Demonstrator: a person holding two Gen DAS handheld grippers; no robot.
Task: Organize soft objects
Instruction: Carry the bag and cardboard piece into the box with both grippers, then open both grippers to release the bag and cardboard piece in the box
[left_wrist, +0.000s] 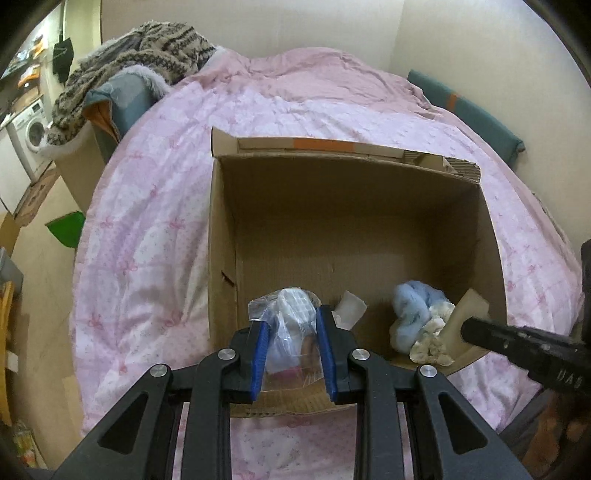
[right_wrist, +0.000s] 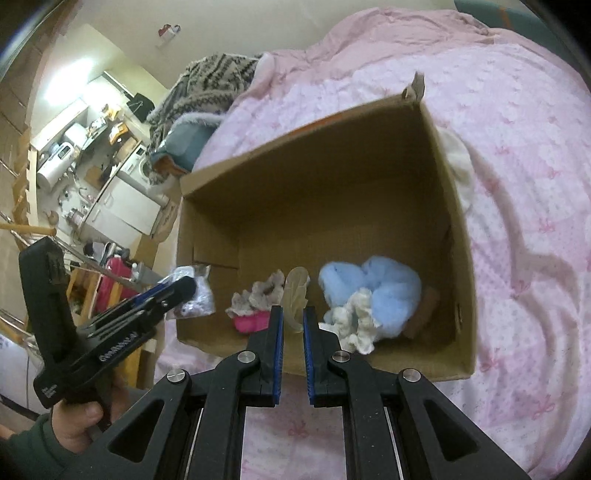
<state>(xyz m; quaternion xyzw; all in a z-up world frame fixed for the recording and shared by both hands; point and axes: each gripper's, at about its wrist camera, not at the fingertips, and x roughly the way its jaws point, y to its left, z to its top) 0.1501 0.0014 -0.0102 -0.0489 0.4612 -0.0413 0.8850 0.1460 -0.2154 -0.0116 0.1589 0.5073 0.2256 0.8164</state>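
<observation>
Left jaws: the left gripper (left_wrist: 291, 350) pinches a crinkled clear plastic bag (left_wrist: 286, 328) with white and pink soft contents, the blue pads (left_wrist: 260, 360) pressed into its sides.
Right jaws: the right gripper (right_wrist: 293, 349) has its pads nearly together on a thin, pale translucent flap (right_wrist: 295, 295) — it looks clamped, though what the flap belongs to I cannot tell.
Where the bag is: over the near left part of the open brown cardboard box (left_wrist: 351, 236), above its near wall, not yet set down inside.
Already in the box: a fluffy light-blue plush lump (right_wrist: 384, 291) with a cream-white woolly piece (right_wrist: 354, 321) lying against it on the right; a grey-and-pink furry item (right_wrist: 255, 306) near the front left.
Under the box: a pink bow-print quilt (left_wrist: 147, 229) covering the bed.
Risk — bag: the film is slick and held by its sides, so a release too near the wall would probably let it slide out onto the quilt.
Risk — box: it sits on soft bedding; a gripper pressing on the near wall could tilt or shift it.
Risk — crowding: both grippers work at the same near edge and could knock each other.
Count — grippers: two.
Count — boxes: one.
Count — bags: one.
Count — soft items lying in the box: three that I can separate; a brownish shape behind the blue one is unclear.
</observation>
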